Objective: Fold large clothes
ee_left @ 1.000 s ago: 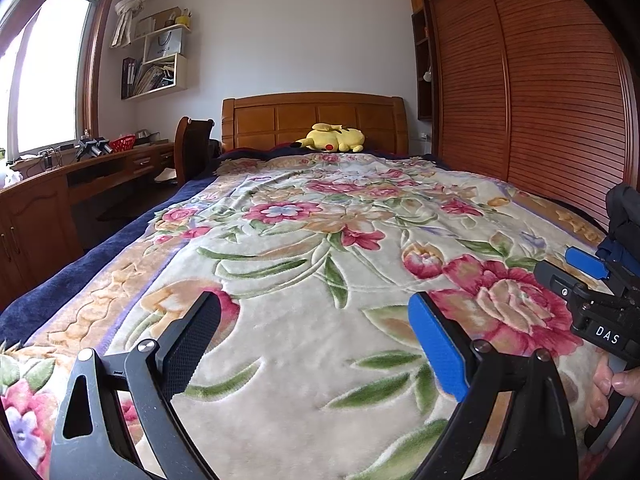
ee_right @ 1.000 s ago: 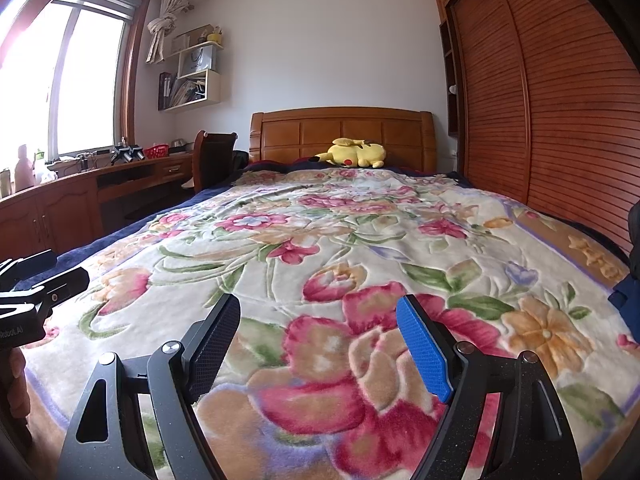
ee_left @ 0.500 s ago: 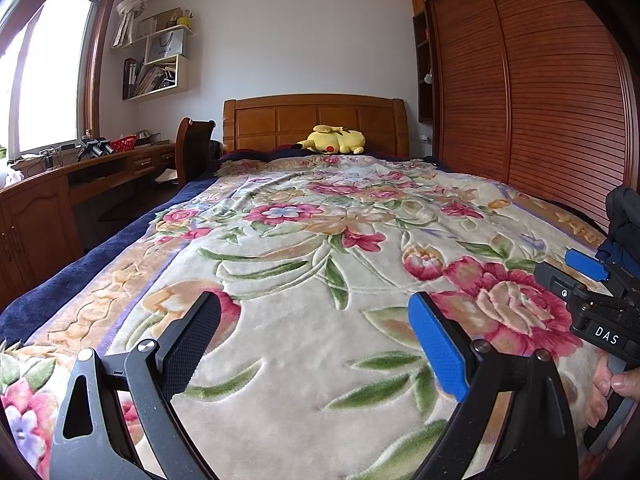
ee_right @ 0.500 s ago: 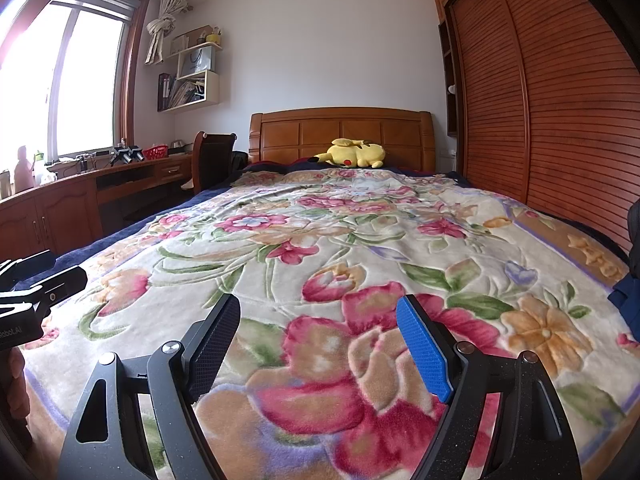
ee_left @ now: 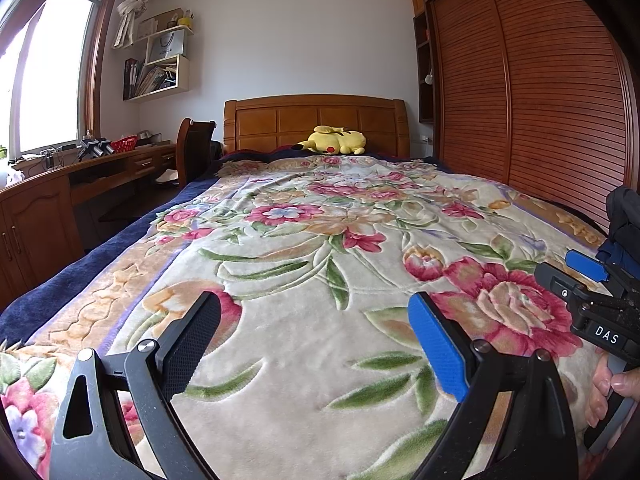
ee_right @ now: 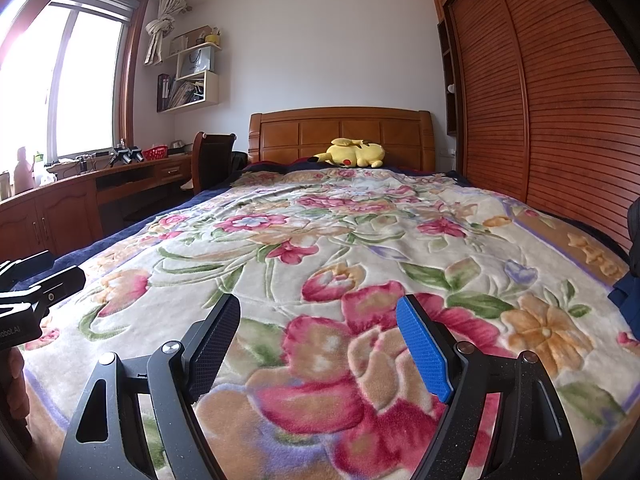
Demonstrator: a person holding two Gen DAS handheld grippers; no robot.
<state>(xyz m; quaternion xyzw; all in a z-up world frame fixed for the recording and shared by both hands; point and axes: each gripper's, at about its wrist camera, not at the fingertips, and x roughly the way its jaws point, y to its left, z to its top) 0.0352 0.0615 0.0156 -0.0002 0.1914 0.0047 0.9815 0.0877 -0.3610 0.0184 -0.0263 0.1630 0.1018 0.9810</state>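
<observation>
**Folding not yet begun — both grippers empty over the bed**

At the far left, a curved wooden desk (ee_left: 104, 168) runs under the window, with a dark wooden chair (ee_left: 196, 148) tucked at its end. None of this bears on the task.

Next comes the left gripper (ee_left: 316, 344), its black pad and blue pad spread wide with nothing between them. It hangs above the near end of the plush floral blanket with pink and red blooms on cream (ee_left: 320, 248), which lies smooth and flat across the whole bed, up to the carved wooden headboard (ee_left: 316, 120) and the yellow plush toy (ee_left: 334, 140) resting against it.

The right gripper (ee_right: 320, 340) is likewise released, pads apart, over a large red flower at the blanket's near edge; it holds nothing.

Furthest right, at the bed's side by the slatted wooden wardrobe doors (ee_right: 560, 120), a bundle of dark blue and black cloth (ee_left: 622, 232) shows only in part. That is most likely the large garment to be folded, though too little of it is in frame to say what it is or how it lies.

As I judge it, no step is done: nothing is laid out on the bed and no fold has been made. Fetching the garment, spreading it flat and every fold remain.
</observation>
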